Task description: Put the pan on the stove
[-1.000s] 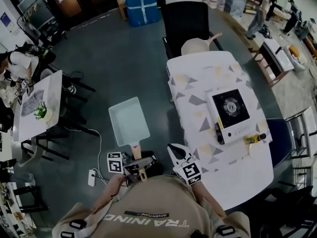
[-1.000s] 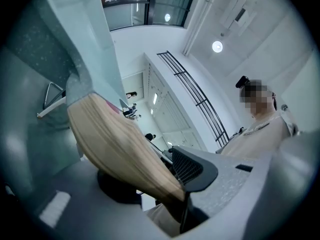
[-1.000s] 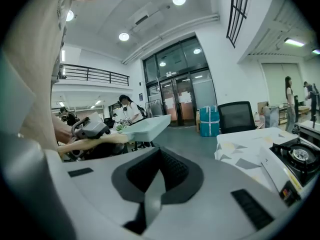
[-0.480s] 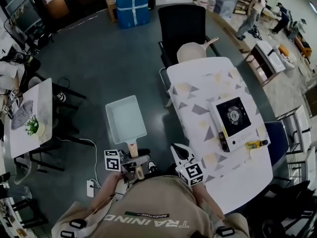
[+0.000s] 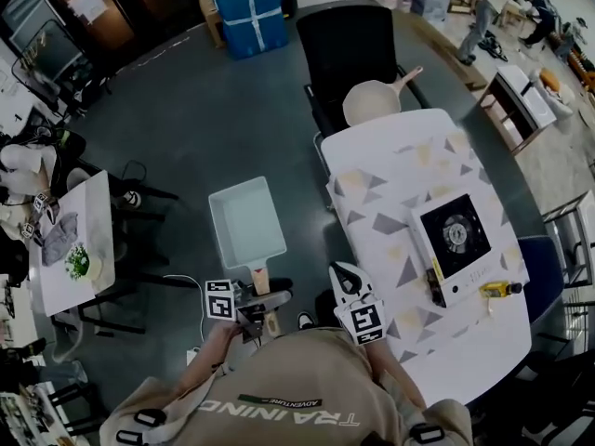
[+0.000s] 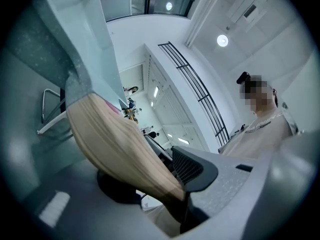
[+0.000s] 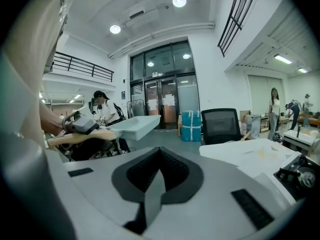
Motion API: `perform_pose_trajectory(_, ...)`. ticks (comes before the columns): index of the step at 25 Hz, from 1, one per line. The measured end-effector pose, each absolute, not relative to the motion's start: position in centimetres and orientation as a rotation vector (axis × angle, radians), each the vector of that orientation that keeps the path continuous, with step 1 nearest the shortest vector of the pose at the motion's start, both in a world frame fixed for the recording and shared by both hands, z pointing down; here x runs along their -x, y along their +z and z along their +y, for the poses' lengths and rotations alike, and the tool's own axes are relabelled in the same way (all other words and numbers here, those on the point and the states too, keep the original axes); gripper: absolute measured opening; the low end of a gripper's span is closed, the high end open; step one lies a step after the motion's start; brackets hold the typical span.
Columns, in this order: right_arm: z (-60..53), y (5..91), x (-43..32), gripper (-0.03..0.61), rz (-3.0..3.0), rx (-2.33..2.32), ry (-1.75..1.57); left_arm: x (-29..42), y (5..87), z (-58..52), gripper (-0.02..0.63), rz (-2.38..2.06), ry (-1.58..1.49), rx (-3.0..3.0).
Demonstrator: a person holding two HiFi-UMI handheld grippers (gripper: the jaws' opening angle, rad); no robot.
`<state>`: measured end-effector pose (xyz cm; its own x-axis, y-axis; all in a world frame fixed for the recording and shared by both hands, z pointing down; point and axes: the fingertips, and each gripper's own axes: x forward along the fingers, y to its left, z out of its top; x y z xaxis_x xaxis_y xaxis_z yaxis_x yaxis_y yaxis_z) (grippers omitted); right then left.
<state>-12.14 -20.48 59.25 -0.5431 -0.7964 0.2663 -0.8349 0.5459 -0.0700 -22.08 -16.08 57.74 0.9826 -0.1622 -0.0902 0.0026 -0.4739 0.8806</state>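
A pale blue rectangular pan with a wooden handle hangs over the floor to the left of the table. My left gripper is shut on that handle, which fills the left gripper view with the pan body above it. The black-topped portable stove sits on the white patterned table at the right. Near the table's front left edge my right gripper is shut and holds nothing. In the right gripper view the pan shows at the left and the stove at the far right.
A round cream pan lies on a black chair behind the table. A yellow object rests beside the stove. A blue box stands at the back. A small white table stands at the left. People stand far off.
The head view has shifted, so the table and stove sit further right in the picture. The pan stays in my left gripper at about the same place. Right gripper stays shut.
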Motion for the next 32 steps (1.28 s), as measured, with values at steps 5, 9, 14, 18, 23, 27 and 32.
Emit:
perform_pose_trajectory(5, -26.3, 59.0, 9.2, 0.005, -2.623, -1.374, 0.269, 19.0, 56.8, -21.4, 0.181, -0.083, -0.162, -2.074)
perform_pose_trajectory(9, -28.5, 58.8, 6.1, 0.005, -2.596, -1.454, 0.281, 15.9, 56.1, -24.6, 0.181, -0.013, -0.126, -2.069)
perform_pose_trajectory(14, -28.7, 59.3, 1.7, 0.005, -2.517, -1.602, 0.256, 11.7, 56.7, -27.1, 0.183, 0.084, -0.071, -2.077)
perform_pose_trajectory(18, -27.9, 59.6, -1.6, 0.005, -2.424, -1.761, 0.284, 8.7, 57.1, -27.2, 0.184, 0.196, 0.005, -2.048)
perform_pose_trajectory(23, -26.5, 59.9, -4.2, 0.005, -2.301, -1.930, 0.337, 5.1, 57.2, -27.1, 0.186, 0.344, 0.103, -2.015)
perform_pose_trajectory(27, -25.2, 59.5, -7.0, 0.005, -2.167, -2.093, 0.346, 2.1, 57.5, -27.4, 0.186, 0.466, 0.167, -1.975)
perform_pose_trajectory(32, -24.6, 58.9, -9.9, 0.005, -1.991, -2.253, 0.342, -1.2, 57.5, -28.0, 0.186, 0.633, 0.261, -1.928)
